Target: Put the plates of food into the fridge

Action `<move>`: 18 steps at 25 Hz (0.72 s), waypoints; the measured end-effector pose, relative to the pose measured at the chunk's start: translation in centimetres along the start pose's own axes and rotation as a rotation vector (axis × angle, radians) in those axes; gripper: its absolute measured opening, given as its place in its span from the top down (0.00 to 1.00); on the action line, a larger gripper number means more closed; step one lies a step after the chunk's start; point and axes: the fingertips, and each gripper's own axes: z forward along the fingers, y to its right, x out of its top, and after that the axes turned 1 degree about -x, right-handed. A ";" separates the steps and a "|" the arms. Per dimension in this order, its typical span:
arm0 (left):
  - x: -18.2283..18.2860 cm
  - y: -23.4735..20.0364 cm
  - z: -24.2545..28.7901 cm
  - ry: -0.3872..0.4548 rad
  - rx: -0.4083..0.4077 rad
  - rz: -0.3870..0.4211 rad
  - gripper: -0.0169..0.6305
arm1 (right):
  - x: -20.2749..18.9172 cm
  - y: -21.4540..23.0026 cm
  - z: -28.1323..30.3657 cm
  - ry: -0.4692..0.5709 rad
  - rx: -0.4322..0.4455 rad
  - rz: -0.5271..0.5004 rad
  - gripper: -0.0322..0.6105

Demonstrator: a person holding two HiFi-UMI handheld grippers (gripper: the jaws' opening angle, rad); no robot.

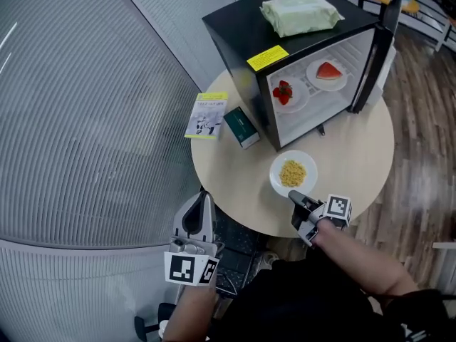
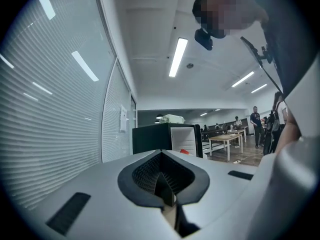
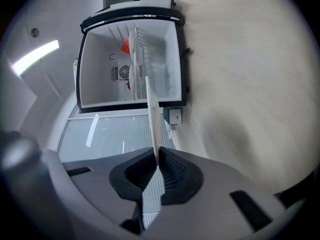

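Two of three plates are stowed: the strawberry plate (image 1: 286,93) and the watermelon plate (image 1: 328,72) sit inside the open fridge (image 1: 239,23). The third plate (image 1: 293,173), of yellow food, is outside over the table (image 1: 356,155), its near rim pinched by the right gripper (image 1: 299,198). The left gripper (image 1: 204,199) is closed and empty. Whether the third plate clears the table cannot be told.
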 end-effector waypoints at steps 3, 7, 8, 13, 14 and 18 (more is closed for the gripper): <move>0.4 1.3 1.9 0.010 -0.006 -0.025 0.97 | 2.4 -0.8 -1.2 0.014 0.006 0.008 0.92; 0.6 2.8 4.6 0.018 -0.016 -0.036 0.97 | 5.7 -1.3 -2.5 0.033 0.002 0.005 0.92; 0.6 3.2 5.3 0.019 -0.018 -0.037 0.97 | 6.4 -1.5 -2.7 0.034 0.002 0.003 0.92; 0.2 5.0 8.7 0.019 -0.029 -0.045 0.97 | 10.2 -2.1 -3.6 0.039 0.007 -0.009 0.92; 0.1 5.3 9.3 0.018 -0.032 -0.048 0.97 | 10.9 -2.3 -3.8 0.042 0.009 -0.009 0.92; -0.3 6.3 11.7 0.012 -0.030 -0.043 0.97 | 13.5 -2.2 -4.3 0.043 -0.001 -0.013 0.92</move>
